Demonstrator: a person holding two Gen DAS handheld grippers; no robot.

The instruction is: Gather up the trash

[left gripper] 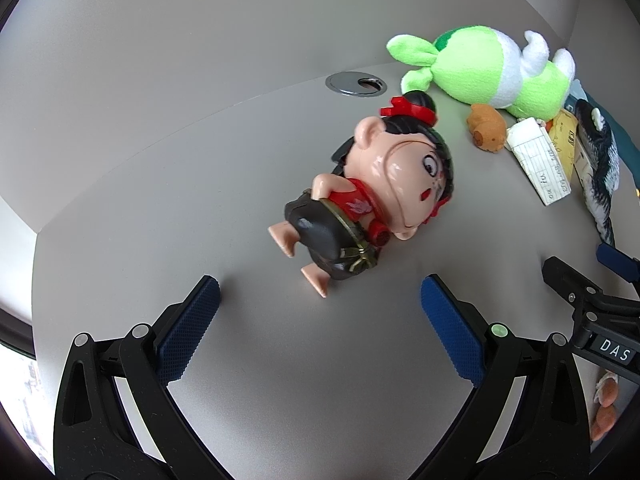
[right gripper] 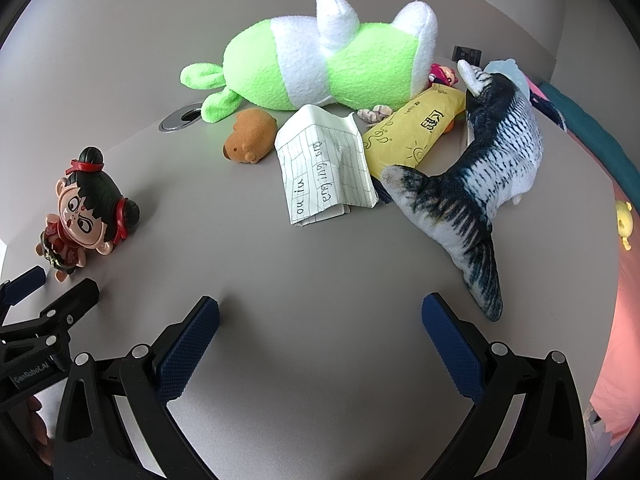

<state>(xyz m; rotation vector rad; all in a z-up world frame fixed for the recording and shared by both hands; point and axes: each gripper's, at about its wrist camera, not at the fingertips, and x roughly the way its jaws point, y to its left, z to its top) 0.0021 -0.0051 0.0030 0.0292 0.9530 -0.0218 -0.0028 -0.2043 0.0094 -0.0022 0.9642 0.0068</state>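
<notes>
Scouting stage, nothing collected. Both fingers spread, empty: left gripper (left gripper: 320, 292), right gripper (right gripper: 320, 312). Trash: folded lined paper (right gripper: 326, 164), ahead between my right fingers, on tabletop (right gripper: 300, 280). Next: advance, pinch its edge.

Two near, downward views, seemingly overlapping.

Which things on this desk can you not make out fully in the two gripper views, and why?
- Small pink toy, right wrist view: mostly hidden behind the green plush and yellow packet.
- Yellow figure, right wrist view: cut off near the fisheye edge.
- Folded paper: handwriting too distorted to read fully.
</notes>
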